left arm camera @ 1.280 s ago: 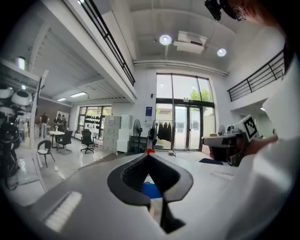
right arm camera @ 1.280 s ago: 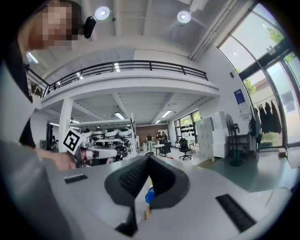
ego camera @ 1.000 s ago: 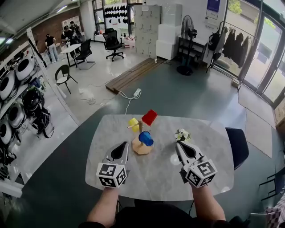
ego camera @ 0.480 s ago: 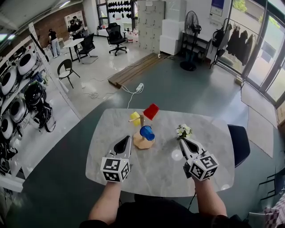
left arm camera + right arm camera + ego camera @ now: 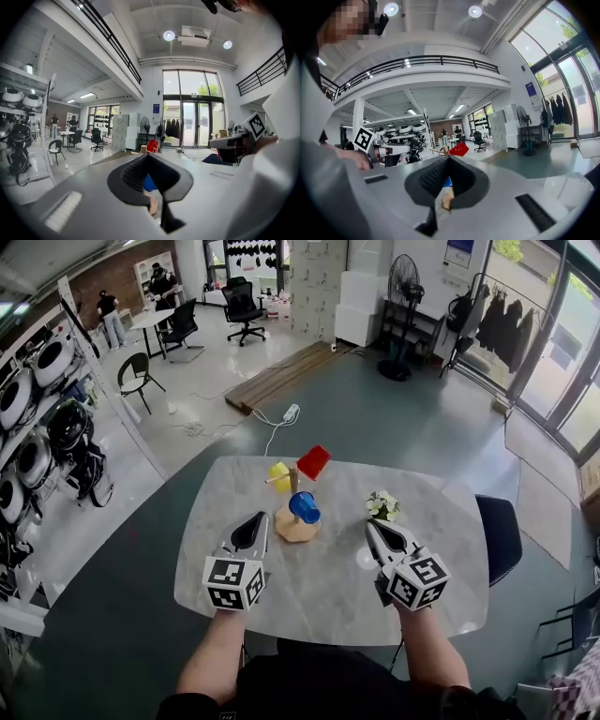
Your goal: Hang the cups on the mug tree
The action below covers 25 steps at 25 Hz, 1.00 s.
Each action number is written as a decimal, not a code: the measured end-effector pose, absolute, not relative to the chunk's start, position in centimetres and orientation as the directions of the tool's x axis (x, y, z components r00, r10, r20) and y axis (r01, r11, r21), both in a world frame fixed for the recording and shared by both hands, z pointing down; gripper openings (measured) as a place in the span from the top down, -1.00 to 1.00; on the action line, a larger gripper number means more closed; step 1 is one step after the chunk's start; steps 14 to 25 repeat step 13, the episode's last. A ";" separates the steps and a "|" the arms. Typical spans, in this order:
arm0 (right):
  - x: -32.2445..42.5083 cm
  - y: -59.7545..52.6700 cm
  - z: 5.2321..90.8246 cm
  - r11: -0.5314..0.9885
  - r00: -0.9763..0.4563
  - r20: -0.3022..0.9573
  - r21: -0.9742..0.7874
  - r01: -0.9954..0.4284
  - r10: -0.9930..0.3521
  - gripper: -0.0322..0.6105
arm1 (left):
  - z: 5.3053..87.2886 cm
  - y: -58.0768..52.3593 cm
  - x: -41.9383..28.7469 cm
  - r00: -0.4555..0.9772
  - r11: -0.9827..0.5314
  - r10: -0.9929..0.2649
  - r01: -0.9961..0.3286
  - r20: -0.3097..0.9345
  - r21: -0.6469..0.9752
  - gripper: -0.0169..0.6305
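A wooden mug tree [image 5: 296,517] stands in the middle of the round marble table [image 5: 328,606]. Three cups hang on it: a yellow cup [image 5: 279,476], a red cup [image 5: 313,462] and a blue cup [image 5: 305,507]. My left gripper [image 5: 260,519] hovers shut and empty just left of the tree's base. My right gripper [image 5: 373,526] hovers shut and empty to the tree's right. In the left gripper view the blue cup [image 5: 148,183] and red cup [image 5: 152,146] show beyond the shut jaws. In the right gripper view the red cup [image 5: 459,149] shows above the jaws.
A small pot of white flowers [image 5: 382,505] sits on the table just beyond my right gripper. A dark chair [image 5: 502,542] stands at the table's right edge. A power strip [image 5: 291,413] lies on the floor beyond the table.
My right gripper has sunk slightly toward the table. The left gripper and the cups have kept still; the head view has shifted a little.
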State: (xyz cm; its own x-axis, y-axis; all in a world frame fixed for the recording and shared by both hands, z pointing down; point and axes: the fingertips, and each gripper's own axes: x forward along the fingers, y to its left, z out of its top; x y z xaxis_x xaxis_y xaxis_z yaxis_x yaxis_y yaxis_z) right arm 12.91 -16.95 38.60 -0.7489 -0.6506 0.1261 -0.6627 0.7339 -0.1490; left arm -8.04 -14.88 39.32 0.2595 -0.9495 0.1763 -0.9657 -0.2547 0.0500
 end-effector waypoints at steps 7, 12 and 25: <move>12.8 -16.7 36.8 0.745 -0.762 0.083 -0.163 -0.646 -0.643 0.87 | 38.9 -14.7 -8.6 0.249 -0.243 -0.952 -0.968 0.175 0.057 0.91; 12.7 -17.3 35.7 0.747 -0.760 0.052 -0.149 -0.648 -0.648 0.87 | 38.7 -14.7 -8.7 0.252 -0.247 -0.952 -0.968 0.175 0.054 0.91; 12.7 -17.4 35.6 0.746 -0.759 0.048 -0.151 -0.649 -0.650 0.87 | 38.7 -14.7 -8.7 0.254 -0.248 -0.951 -0.967 0.175 0.052 0.91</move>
